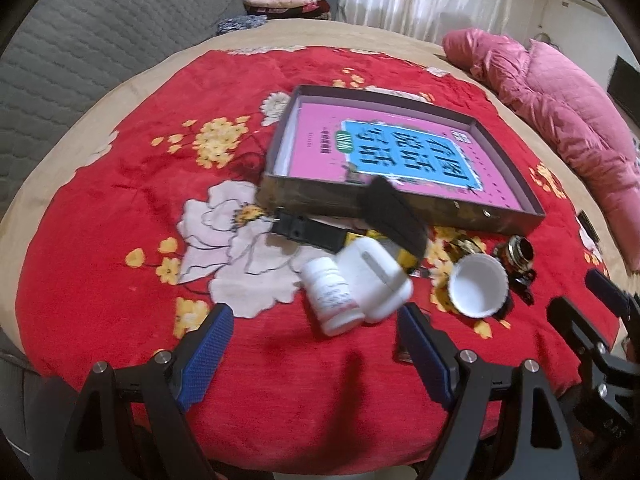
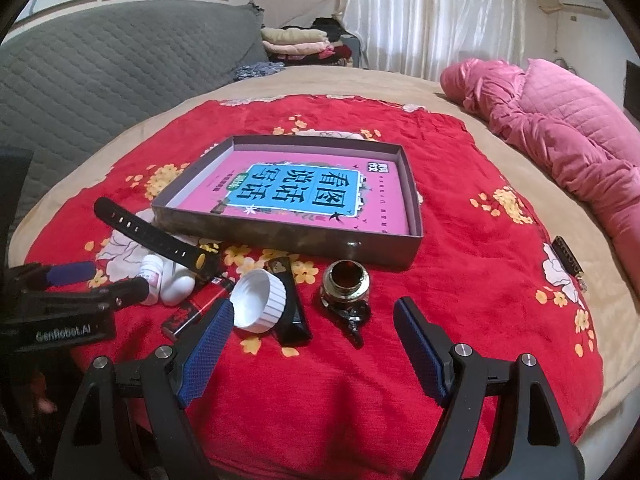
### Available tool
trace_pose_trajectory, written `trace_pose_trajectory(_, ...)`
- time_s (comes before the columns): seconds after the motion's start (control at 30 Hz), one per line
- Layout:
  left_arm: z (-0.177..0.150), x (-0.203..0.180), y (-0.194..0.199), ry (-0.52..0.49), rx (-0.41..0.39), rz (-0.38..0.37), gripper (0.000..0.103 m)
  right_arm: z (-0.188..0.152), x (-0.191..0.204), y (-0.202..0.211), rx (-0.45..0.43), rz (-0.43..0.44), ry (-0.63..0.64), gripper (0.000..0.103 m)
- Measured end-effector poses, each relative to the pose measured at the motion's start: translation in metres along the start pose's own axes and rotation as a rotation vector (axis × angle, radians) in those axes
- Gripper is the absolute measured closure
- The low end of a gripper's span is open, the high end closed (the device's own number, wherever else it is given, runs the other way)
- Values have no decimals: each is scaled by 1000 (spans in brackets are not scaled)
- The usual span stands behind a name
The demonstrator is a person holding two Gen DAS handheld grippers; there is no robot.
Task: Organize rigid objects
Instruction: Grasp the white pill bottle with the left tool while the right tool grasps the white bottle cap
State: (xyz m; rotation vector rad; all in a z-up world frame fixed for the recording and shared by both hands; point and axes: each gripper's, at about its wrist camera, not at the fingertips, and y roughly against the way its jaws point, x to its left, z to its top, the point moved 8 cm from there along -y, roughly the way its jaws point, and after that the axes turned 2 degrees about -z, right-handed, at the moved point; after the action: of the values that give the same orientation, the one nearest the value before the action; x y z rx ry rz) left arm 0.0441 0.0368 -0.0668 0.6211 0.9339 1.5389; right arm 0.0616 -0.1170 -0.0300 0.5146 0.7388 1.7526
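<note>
A shallow dark box [image 2: 288, 236] with a pink and blue book [image 2: 298, 190] inside lies on the red flowered blanket [image 2: 460, 208]. In front of it sit a white pill bottle [image 1: 332, 300], a white rounded case [image 1: 372, 276], a black watch strap [image 2: 148, 232], a white ribbed cap [image 2: 260, 300], a small ink jar [image 2: 346, 280], a black flat case [image 2: 290, 312] and a red packet [image 2: 196, 308]. My left gripper [image 1: 316, 344] is open, just short of the bottle and white case. My right gripper [image 2: 316, 344] is open, with the cap by its left finger [image 2: 208, 344].
A pink quilted duvet [image 2: 560, 128] lies along the right side of the bed. A grey padded headboard [image 2: 112, 72] stands at the left, folded clothes [image 2: 296, 42] behind it. A small dark object [image 2: 568, 260] rests near the blanket's right edge.
</note>
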Motion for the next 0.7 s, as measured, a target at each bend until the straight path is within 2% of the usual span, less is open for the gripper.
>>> trace_pose_trajectory(0.2, 1, 19, -3, 60, 15, 13, 19, -2, 7, -1, 2, 14, 24, 20)
trace_pose_trajectory(0.7, 6, 13, -26, 93, 55, 30, 19, -6, 13, -9, 21, 24, 54, 20)
